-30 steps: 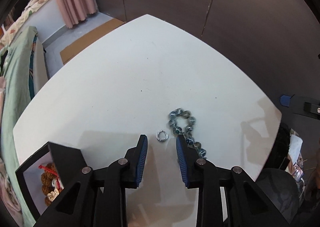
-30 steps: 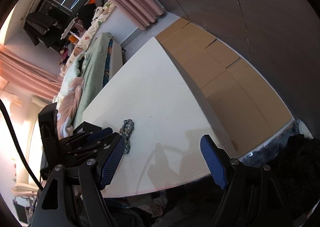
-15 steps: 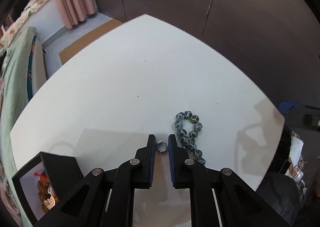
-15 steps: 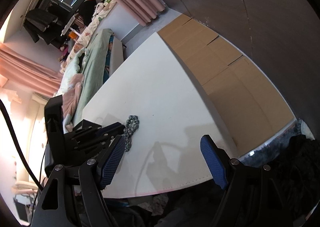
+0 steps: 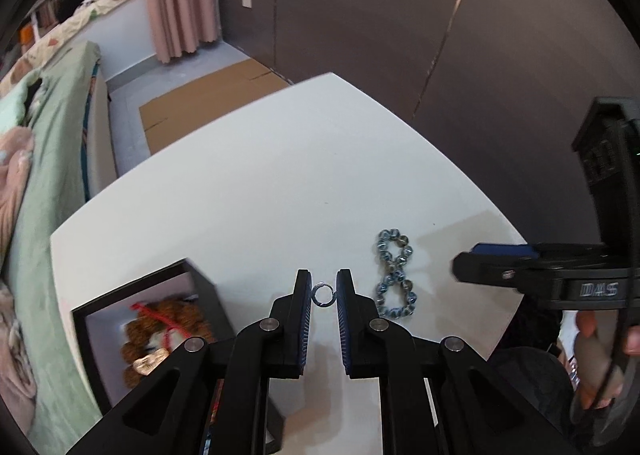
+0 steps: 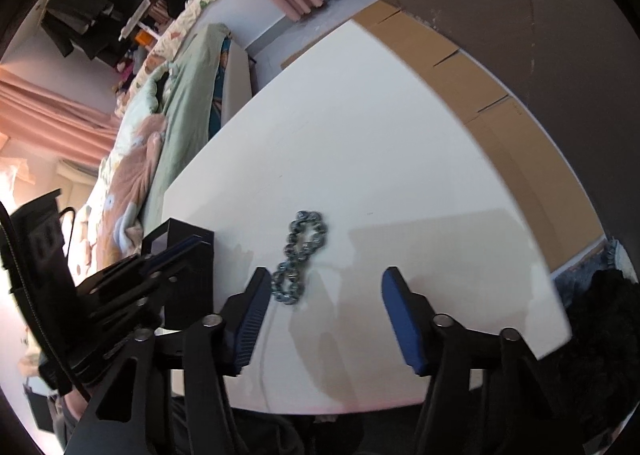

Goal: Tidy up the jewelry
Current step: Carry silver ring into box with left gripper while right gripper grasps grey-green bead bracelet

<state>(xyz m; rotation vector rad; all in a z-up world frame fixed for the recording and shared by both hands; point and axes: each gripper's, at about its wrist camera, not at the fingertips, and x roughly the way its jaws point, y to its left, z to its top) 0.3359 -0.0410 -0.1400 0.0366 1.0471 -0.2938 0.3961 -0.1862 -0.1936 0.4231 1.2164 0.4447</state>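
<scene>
Pinching ring [image 5: 322, 293], left gripper [image 5: 323, 292] fingers.

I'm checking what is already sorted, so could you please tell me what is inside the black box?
The black box holds brown beaded jewelry with a red cord. The left claw covers its near part.

The black left gripper with blue pads [image 5: 323, 291] pinches a small silver ring [image 5: 322, 293] between its fingertips, above the white tabletop [image 5: 280, 183]. At about three o'clock from the ring, a blue-grey beaded bracelet twisted into a figure eight [image 5: 394, 274] lies flat on the table. At eight o'clock sits an open black box with a pale lining [image 5: 100, 321], holding brown beads with red cord [image 5: 160, 325]. The black right gripper [image 5: 500, 259] reaches in at the far right, level with the bracelet.
</scene>
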